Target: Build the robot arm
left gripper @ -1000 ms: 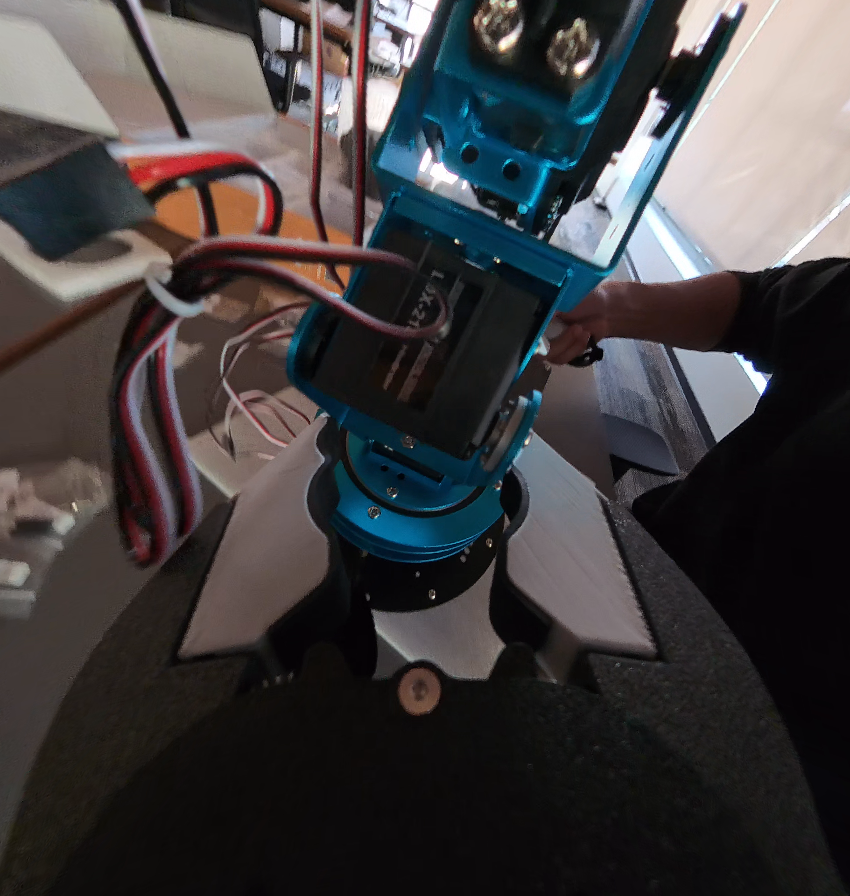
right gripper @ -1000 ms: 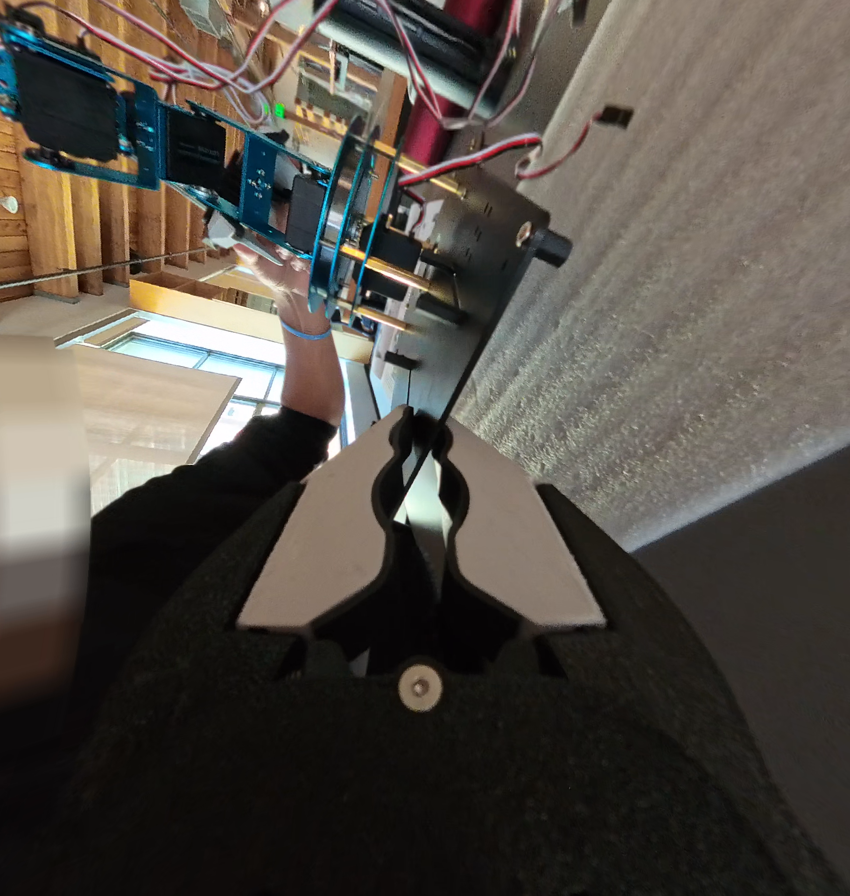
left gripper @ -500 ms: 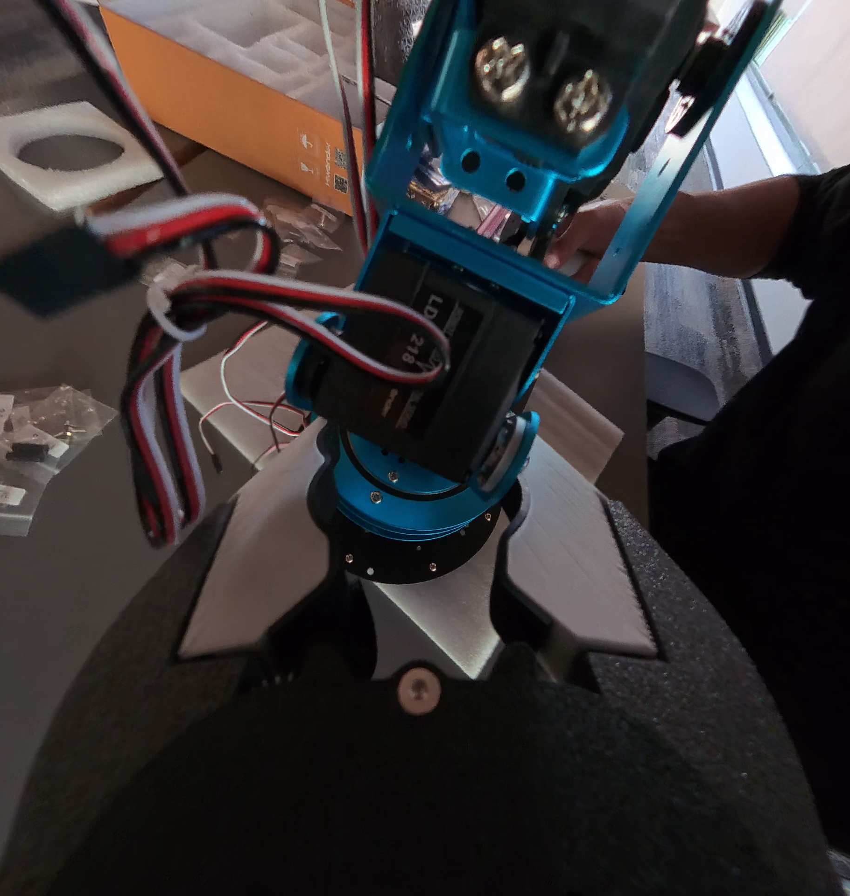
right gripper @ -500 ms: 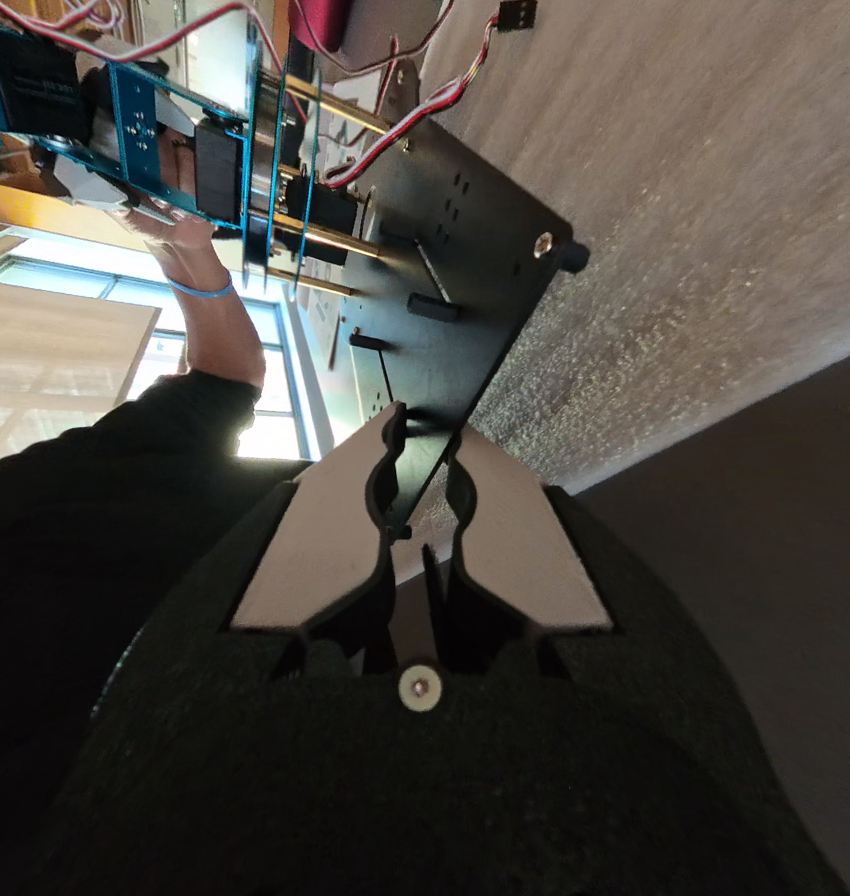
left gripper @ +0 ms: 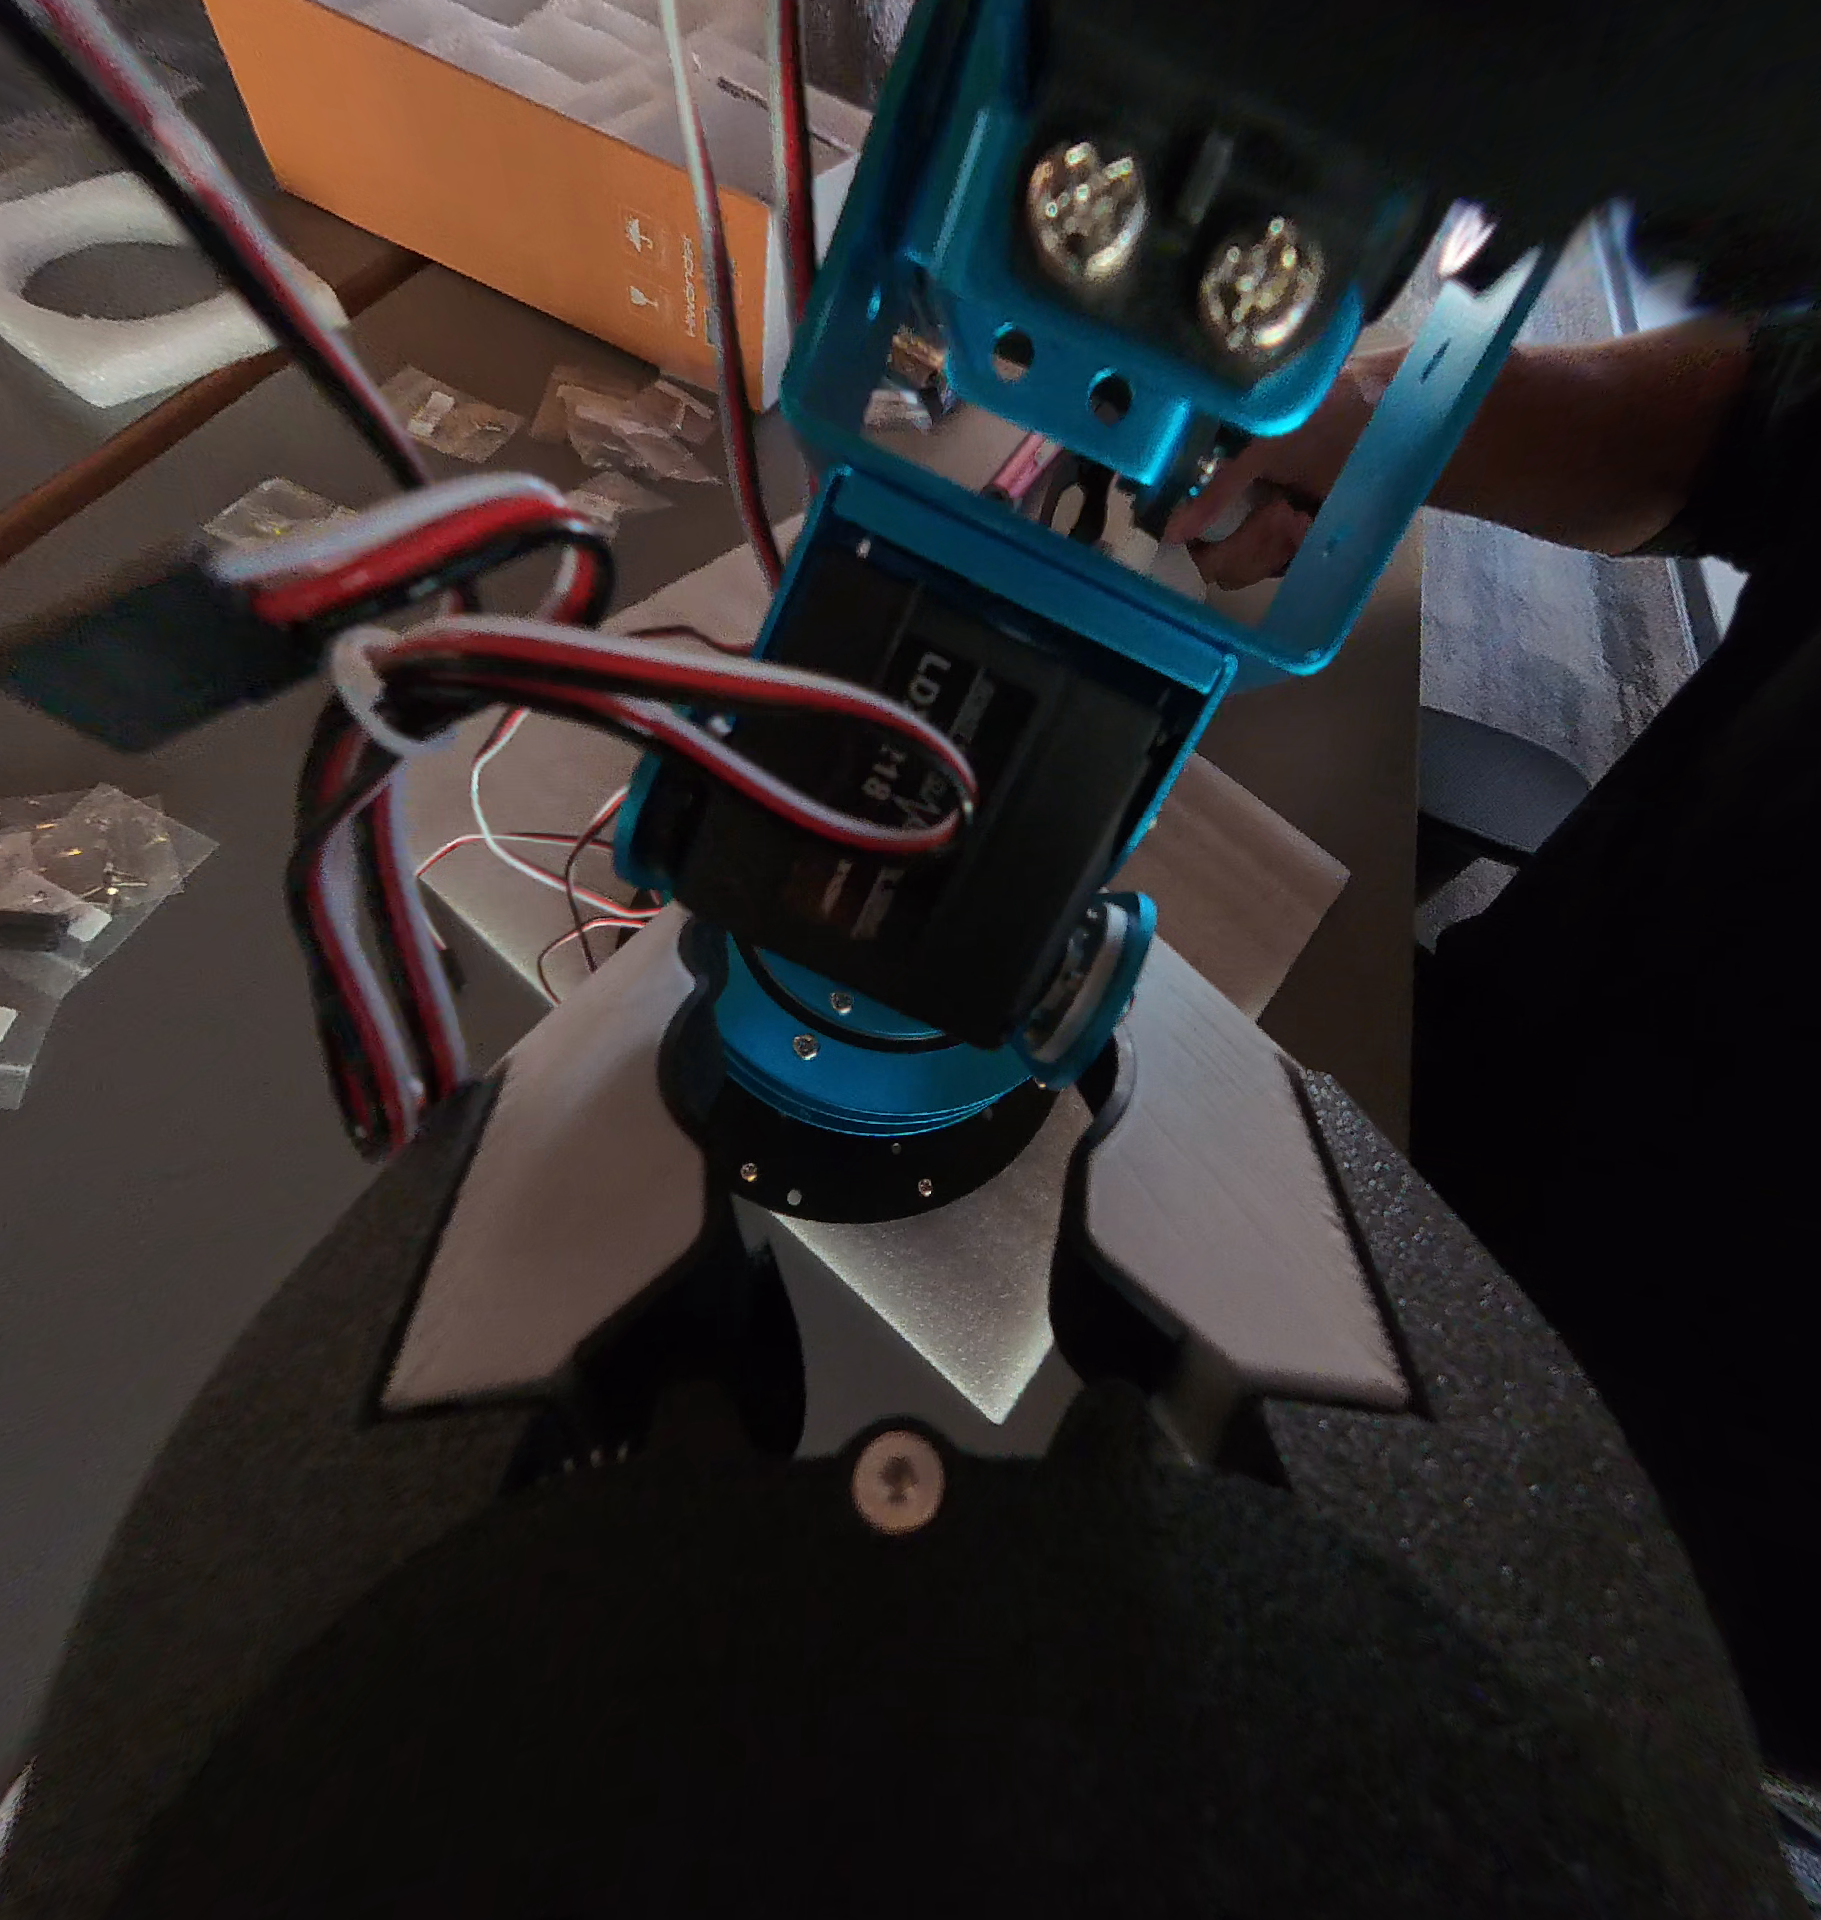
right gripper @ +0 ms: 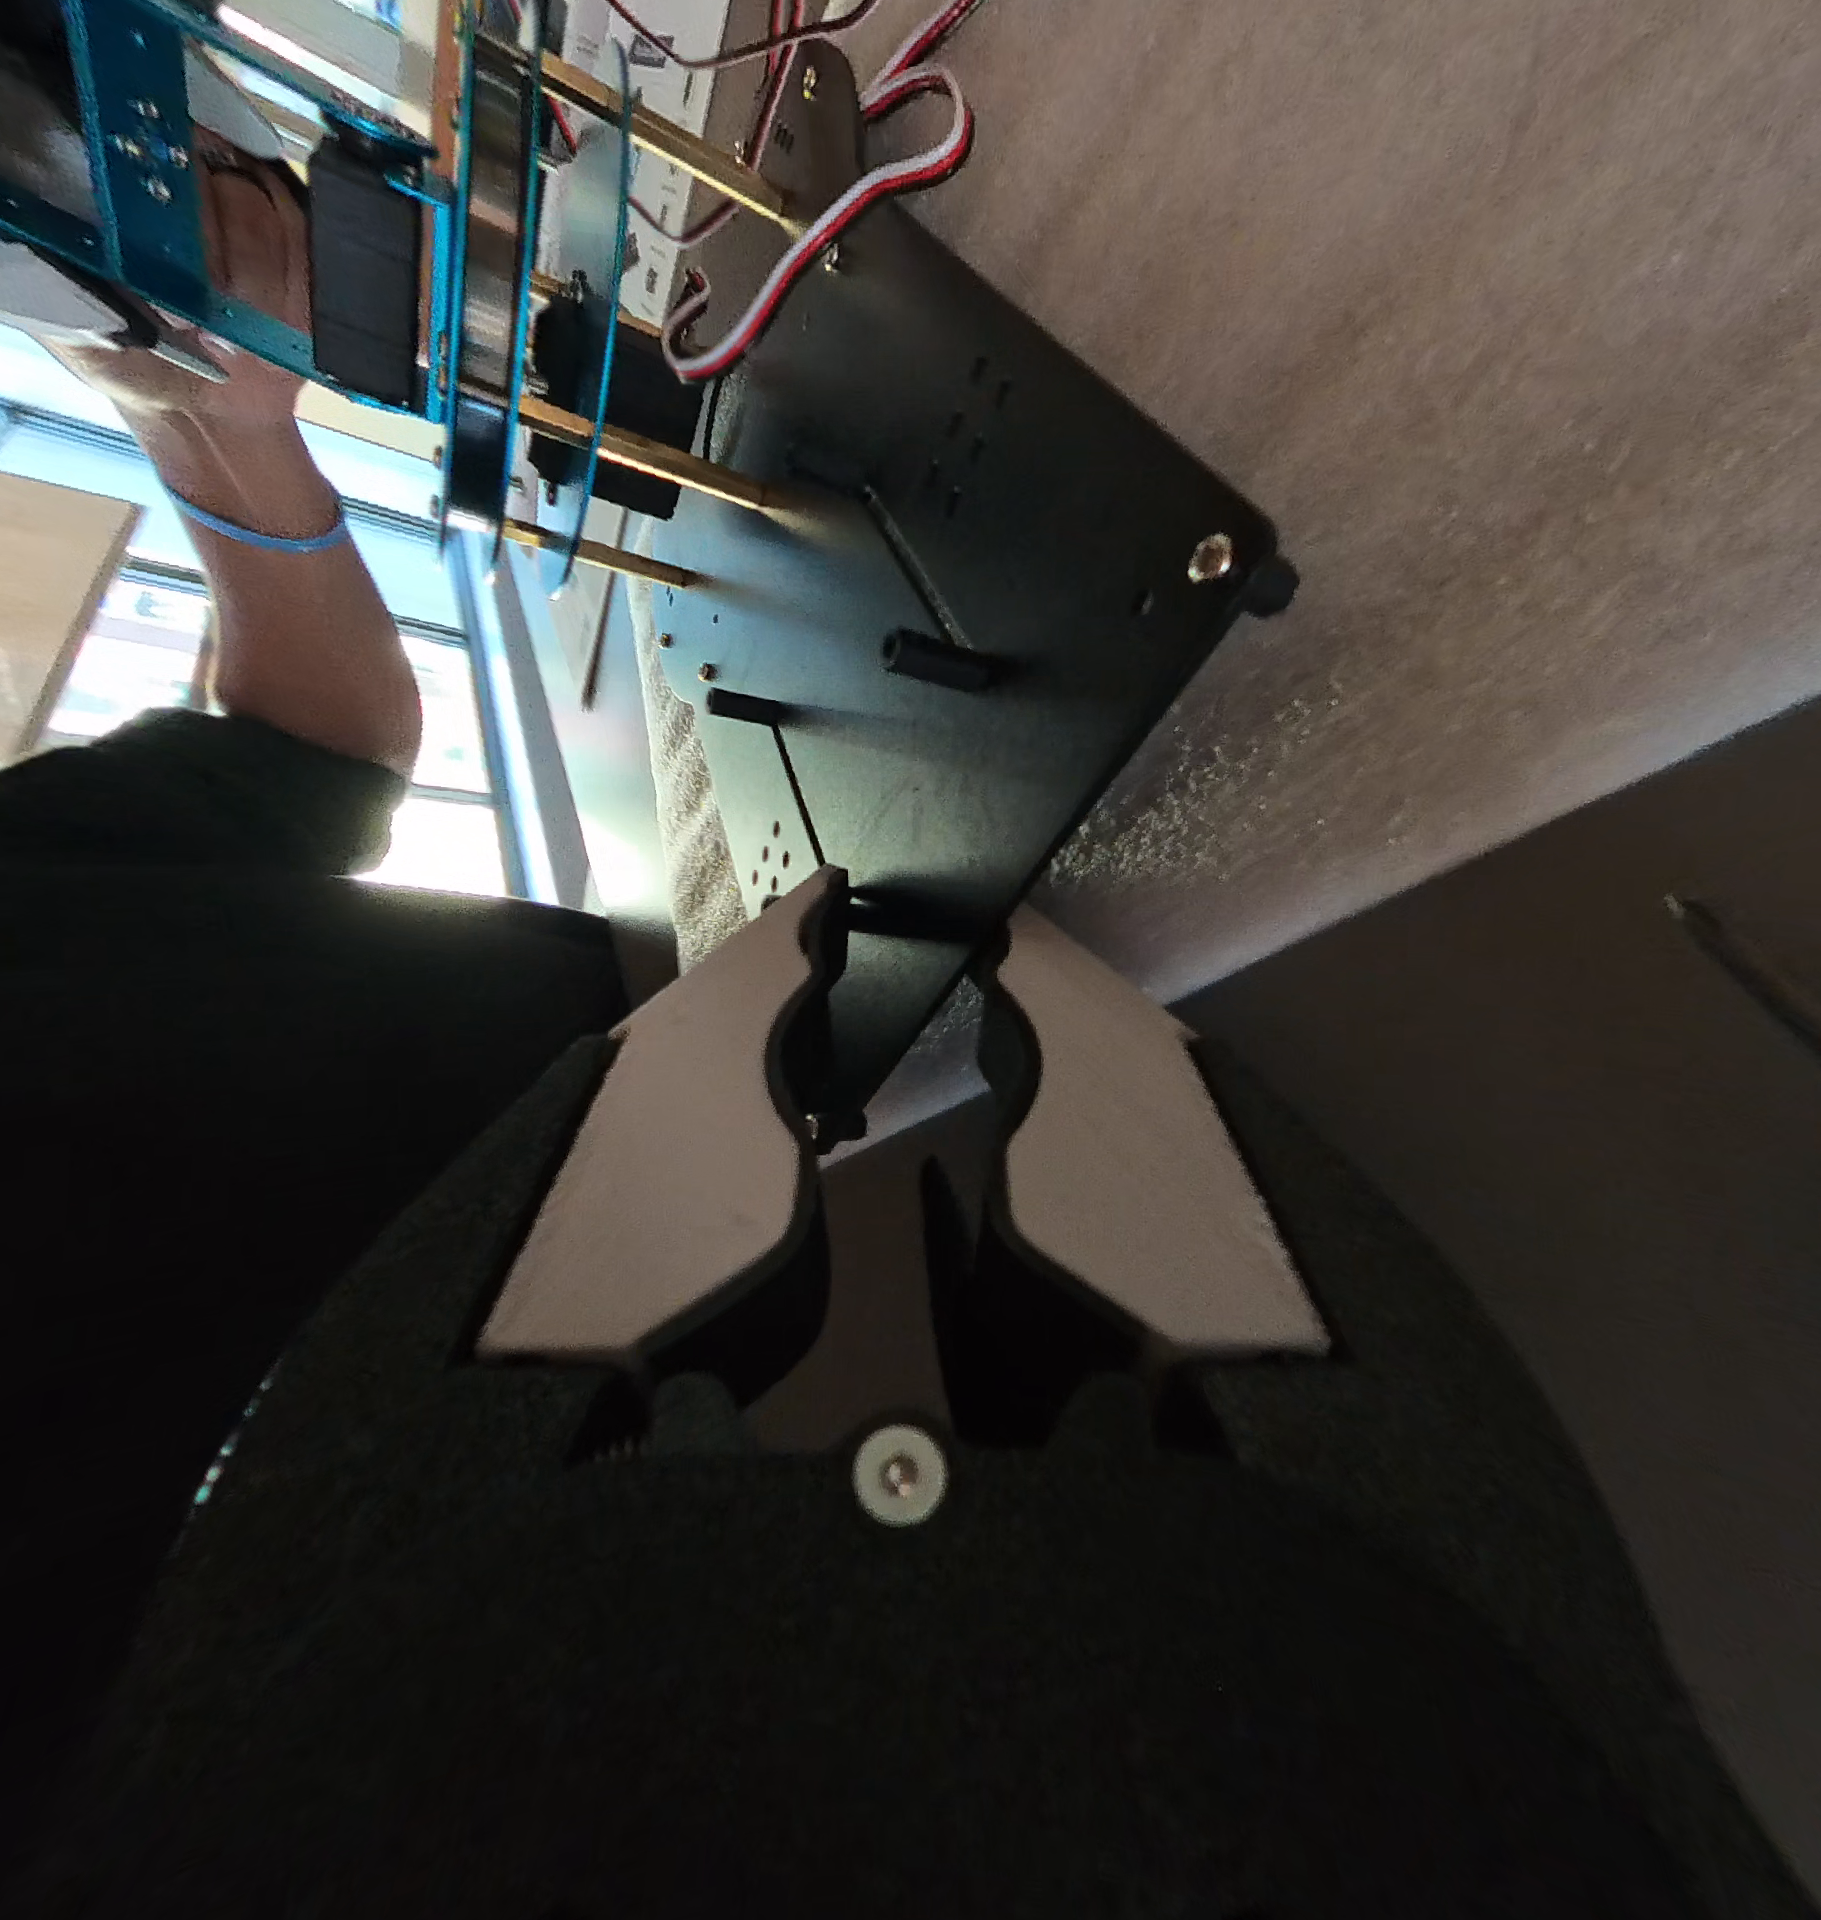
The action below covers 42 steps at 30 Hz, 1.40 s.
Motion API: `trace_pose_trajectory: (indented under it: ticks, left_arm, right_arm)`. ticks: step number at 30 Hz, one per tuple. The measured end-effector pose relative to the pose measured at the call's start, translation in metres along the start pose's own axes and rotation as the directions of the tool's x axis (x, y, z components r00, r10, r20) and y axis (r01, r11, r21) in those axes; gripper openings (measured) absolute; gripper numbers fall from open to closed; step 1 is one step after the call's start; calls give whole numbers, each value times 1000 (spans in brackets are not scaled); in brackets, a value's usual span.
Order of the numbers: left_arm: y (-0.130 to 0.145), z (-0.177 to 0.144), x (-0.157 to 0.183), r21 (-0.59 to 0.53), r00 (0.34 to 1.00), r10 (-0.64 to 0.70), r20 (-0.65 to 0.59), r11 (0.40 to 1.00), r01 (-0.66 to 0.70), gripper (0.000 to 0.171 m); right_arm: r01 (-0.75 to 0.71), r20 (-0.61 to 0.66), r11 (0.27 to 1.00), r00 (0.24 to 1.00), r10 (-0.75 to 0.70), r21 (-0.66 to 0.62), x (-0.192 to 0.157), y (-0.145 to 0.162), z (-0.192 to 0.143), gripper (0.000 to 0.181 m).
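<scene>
Grey tabletop point(left gripper: 158, 1195) carries an orange box point(left gripper: 490, 177) and parts bags. My left claw point(left gripper: 890, 1049) is clamped round the blue arm's rotating base point(left gripper: 864, 1081): rigid, heavy, wires fragile. My right claw point(right gripper: 911, 935), half a second ago narrower, now gapes around the black baseplate point(right gripper: 989, 644) corner.

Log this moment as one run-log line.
left gripper: shut on blue round base of small robot arm | right gripper: open around black plate corner | bare hand: on blue frame
</scene>
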<state>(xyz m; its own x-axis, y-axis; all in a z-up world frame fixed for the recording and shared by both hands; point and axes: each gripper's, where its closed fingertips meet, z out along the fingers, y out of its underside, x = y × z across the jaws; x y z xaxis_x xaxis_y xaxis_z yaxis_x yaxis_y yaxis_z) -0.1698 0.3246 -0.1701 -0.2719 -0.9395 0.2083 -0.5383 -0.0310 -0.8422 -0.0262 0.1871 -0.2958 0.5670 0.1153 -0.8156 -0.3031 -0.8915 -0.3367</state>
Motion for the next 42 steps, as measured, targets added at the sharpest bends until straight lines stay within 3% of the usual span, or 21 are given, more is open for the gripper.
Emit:
trace_pose_trajectory:
  ticks: [5, 10, 13, 15, 17, 18, 19, 21, 23, 26, 28, 35, 37, 42]
  left_arm:
    - [1, -2, 4, 41, 999, 35, 10, 999, -36, 65]
    - [4, -5, 8, 77, 996, 86, 23, 993, -87, 65]
    - [2, -2, 12, 79, 990, 133, 41, 988, -136, 63]
    - [0, 0, 12, 69, 988, 145, 47, 987, -148, 62]
    - [2, 1, 10, 58, 988, 144, 46, 987, -147, 61]
    - [2, 1, 9, 65, 990, 135, 41, 988, -137, 61]
    - [1, 1, 8, 70, 991, 127, 38, 989, -130, 61]
    - [1, 2, 8, 66, 991, 131, 39, 989, -134, 61]
    - [1, 1, 9, 53, 988, 145, 45, 988, -147, 61]
    - [1, 1, 10, 34, 986, 160, 56, 986, -162, 61]
    - [1, 1, 11, 28, 983, 170, 63, 985, -172, 61]
    - [2, 0, 13, 18, 978, 184, 98, 982, -187, 61]
    - [2, 0, 14, 16, 977, 185, 106, 982, -188, 61]
    - [3, -1, 13, 15, 978, 177, 109, 984, -180, 61]
  right_arm:
    - [132, -110, 989, 984, -138, -64, 1, -1, -6, 28]
    - [314, -312, 937, 884, -348, -155, 10, -12, -16, 48]
    - [401, -525, 894, 726, -444, -202, 30, -35, -46, 44]
    - [454, -554, 875, 690, -466, -170, 18, -57, -64, 44]
    - [584, -531, 802, 643, -552, -127, -8, -93, -70, 33]
    - [639, -487, 759, 629, -606, -120, -20, -107, -62, 22]
    - [660, -429, 741, 637, -641, -126, -26, -118, -47, 23]
    - [626, -275, 741, 689, -671, -243, -22, -126, -3, 33]
    - [638, -147, 699, 696, -703, -323, -16, -134, 39, 29]
    - [621, -62, 612, 675, -735, -490, 9, -133, 76, 27]
    - [659, -55, 551, 615, -786, -512, 14, -138, 87, 17]
    - [755, 7, 373, 447, -895, -539, 5, -123, 104, 11]
    - [737, -40, 403, 456, -889, -543, 7, -132, 100, 0]
    - [797, -212, 432, 377, -902, -422, -19, -167, 67, 0]
